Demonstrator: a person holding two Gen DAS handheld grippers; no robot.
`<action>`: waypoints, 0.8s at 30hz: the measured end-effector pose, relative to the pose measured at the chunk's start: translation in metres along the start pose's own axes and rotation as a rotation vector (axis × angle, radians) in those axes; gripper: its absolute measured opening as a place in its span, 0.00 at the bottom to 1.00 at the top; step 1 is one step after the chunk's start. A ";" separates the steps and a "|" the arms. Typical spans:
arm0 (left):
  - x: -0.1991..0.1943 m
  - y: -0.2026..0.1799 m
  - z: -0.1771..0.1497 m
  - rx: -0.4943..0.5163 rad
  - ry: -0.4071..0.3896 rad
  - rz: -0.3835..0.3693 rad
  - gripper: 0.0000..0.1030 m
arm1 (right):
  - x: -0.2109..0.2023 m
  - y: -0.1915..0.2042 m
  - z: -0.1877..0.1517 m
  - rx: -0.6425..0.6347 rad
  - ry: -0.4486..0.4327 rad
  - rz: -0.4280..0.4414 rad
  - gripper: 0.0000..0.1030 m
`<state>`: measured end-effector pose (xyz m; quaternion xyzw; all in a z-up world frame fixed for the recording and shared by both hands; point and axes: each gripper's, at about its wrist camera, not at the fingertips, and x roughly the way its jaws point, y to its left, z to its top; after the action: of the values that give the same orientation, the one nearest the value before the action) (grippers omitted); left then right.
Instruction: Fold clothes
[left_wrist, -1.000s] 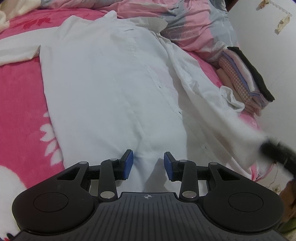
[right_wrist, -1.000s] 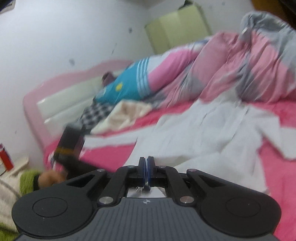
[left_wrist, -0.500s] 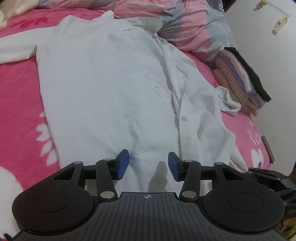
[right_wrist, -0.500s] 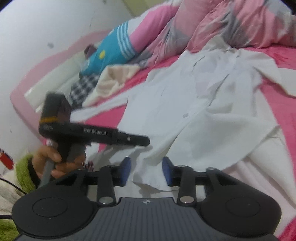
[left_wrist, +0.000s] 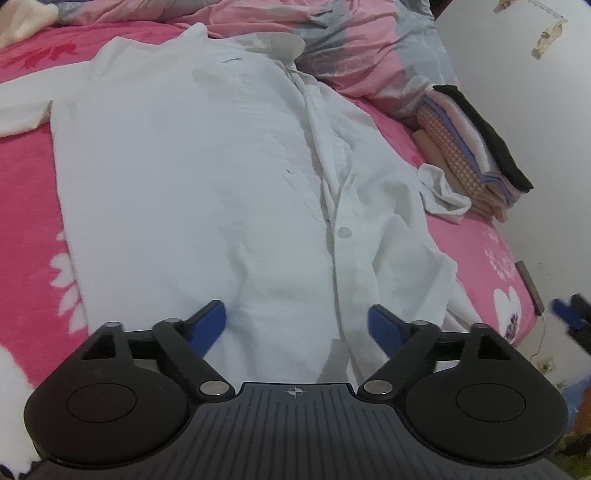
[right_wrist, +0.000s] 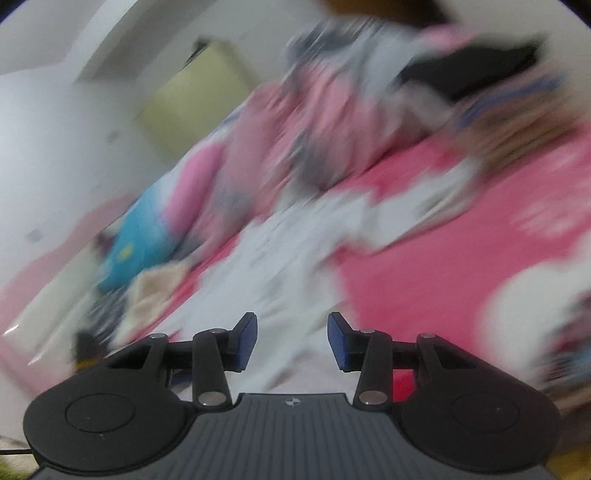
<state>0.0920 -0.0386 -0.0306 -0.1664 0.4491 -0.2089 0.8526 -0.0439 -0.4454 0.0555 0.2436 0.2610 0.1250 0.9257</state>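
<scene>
A white button-up shirt (left_wrist: 207, 177) lies spread flat on the pink bedspread (left_wrist: 26, 192), collar far away and hem near me. My left gripper (left_wrist: 297, 326) hovers wide open over the hem, with nothing between its blue pads. The right wrist view is heavily blurred; there the right gripper (right_wrist: 292, 341) stands open and empty above the shirt (right_wrist: 288, 266). The tip of the right gripper (left_wrist: 570, 315) shows at the right edge of the left wrist view, off the bed's side.
A stack of folded clothes (left_wrist: 469, 147) sits at the bed's right side by the wall. A rumpled pink and grey quilt (left_wrist: 354, 48) lies beyond the collar. A blue and pink pillow (right_wrist: 147, 240) rests near the headboard.
The right gripper let go of the shirt's right edge, opened, and swung away to the right. The shirt front now lies flat. My left gripper opened wider.
</scene>
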 end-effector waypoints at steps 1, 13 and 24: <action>0.001 -0.001 0.000 0.003 0.002 -0.004 0.92 | -0.020 -0.006 0.007 -0.009 -0.045 -0.060 0.46; -0.010 -0.005 0.004 -0.014 -0.047 0.041 0.98 | -0.156 0.042 0.069 -0.467 -0.398 -0.573 0.80; -0.039 -0.028 -0.009 0.108 -0.153 0.109 0.99 | 0.030 0.045 0.000 -0.362 0.105 -0.044 0.79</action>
<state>0.0589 -0.0439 0.0044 -0.1111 0.3789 -0.1729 0.9023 -0.0236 -0.3962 0.0657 0.0605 0.2873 0.1622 0.9421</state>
